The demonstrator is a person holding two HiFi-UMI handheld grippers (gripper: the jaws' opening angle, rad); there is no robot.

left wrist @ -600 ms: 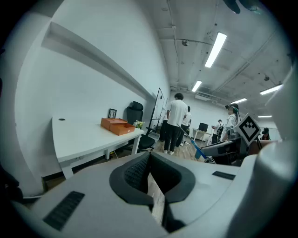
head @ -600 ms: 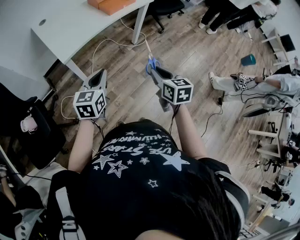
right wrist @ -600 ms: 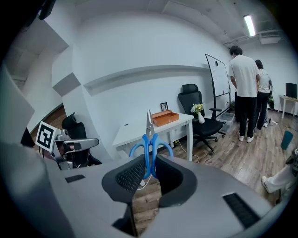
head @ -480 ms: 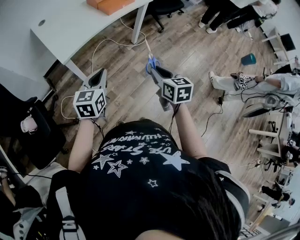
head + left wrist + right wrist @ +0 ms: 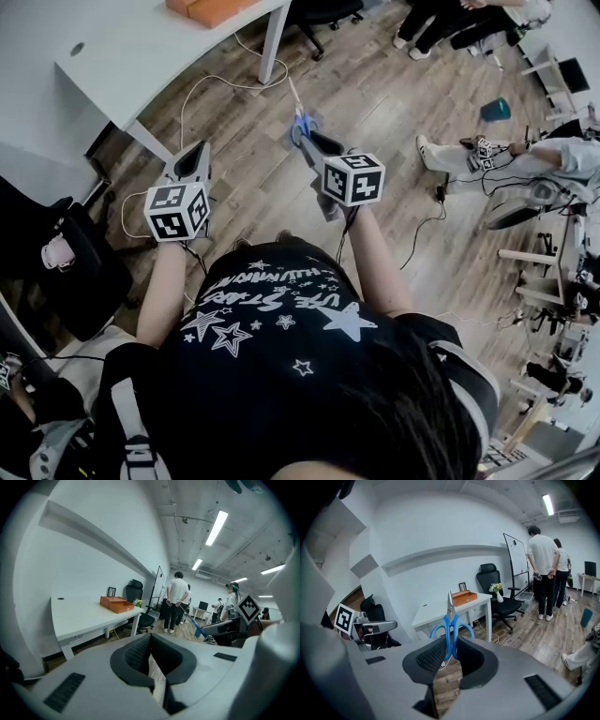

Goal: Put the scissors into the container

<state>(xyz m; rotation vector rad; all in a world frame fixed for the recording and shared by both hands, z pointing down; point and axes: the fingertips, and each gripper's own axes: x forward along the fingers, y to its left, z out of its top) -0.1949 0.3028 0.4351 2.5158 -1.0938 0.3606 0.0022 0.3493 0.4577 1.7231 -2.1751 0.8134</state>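
Wood-plank floor (image 5: 394, 103) all round. Nearest, the left gripper (image 5: 152, 660) has its fingers drawn close together on nothing. The right gripper (image 5: 449, 656) pinches the scissors (image 5: 451, 623) by their blue loops, blades pointing away. Light, stiff and probably slick, so the loops look like the best hold. Farther off, an orange box (image 5: 464, 597) sits on the white bench (image 5: 440, 609).

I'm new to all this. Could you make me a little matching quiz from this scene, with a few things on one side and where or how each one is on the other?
Things:
1. scissors
2. left gripper
3. box
4. office chair

Descriptions:
a. orange, on the white table
b. black, on the floor beside the table
c. clamped in the right gripper, blades pointing away
d. jaws together, holding nothing

Pairs: 1-c, 2-d, 3-a, 4-b
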